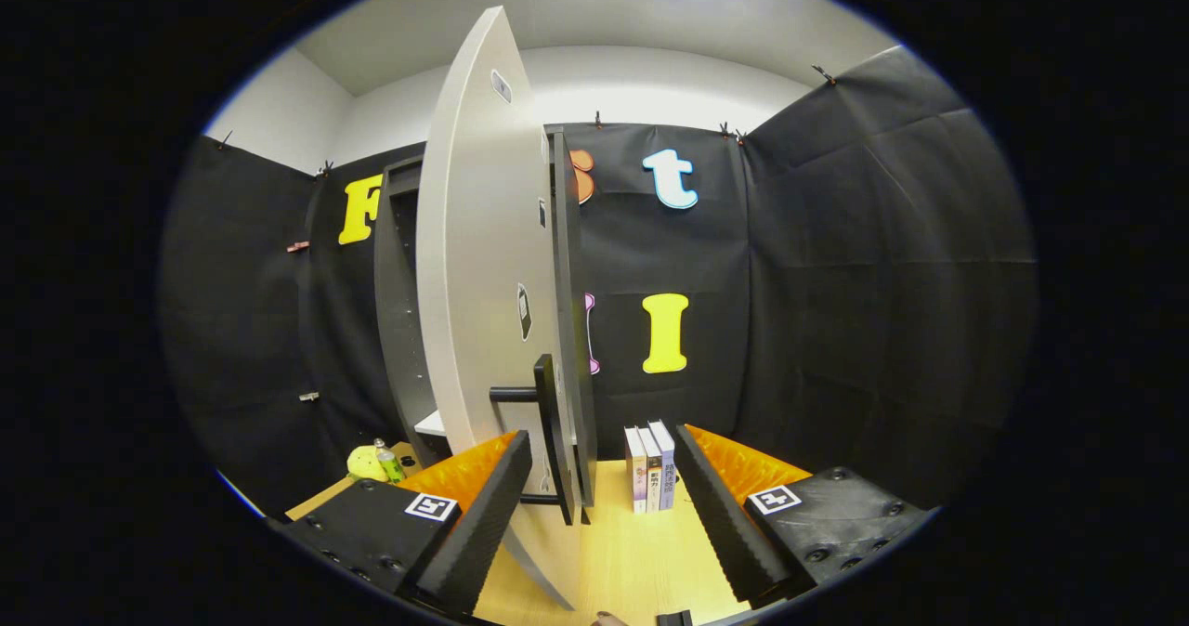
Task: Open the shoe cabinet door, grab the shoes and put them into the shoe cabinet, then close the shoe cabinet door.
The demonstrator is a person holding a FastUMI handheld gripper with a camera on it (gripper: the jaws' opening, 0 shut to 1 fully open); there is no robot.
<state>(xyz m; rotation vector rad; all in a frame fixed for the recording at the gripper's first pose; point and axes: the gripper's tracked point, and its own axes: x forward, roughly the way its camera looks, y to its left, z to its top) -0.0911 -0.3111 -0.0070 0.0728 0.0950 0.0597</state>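
shoe cabinet [395, 329] stands on a light wooden table [622, 561], and its pale door [469, 282] is swung open toward the camera, so the door is seen almost edge-on. a dark bar handle [543, 412] sits low on the door, just ahead of the gripper [604, 491] and between its two fingers. the fingers are spread wide apart and press on nothing; the left finger [478, 524] is just beside the lower part of the door, but i cannot tell if it touches. the right finger [720, 515] is apart from the door. to the right of the door, a few upright books [650, 468] stand on the table, between the fingers and beyond them. to the left of the cabinet, near the table edge, there is a small bottle [388, 463] beside a yellow-green object [364, 462]; what it is i cannot tell. black cloth covers the walls behind the cabinet, with a white wall and ceiling above. the gripper points level along the table toward the door.
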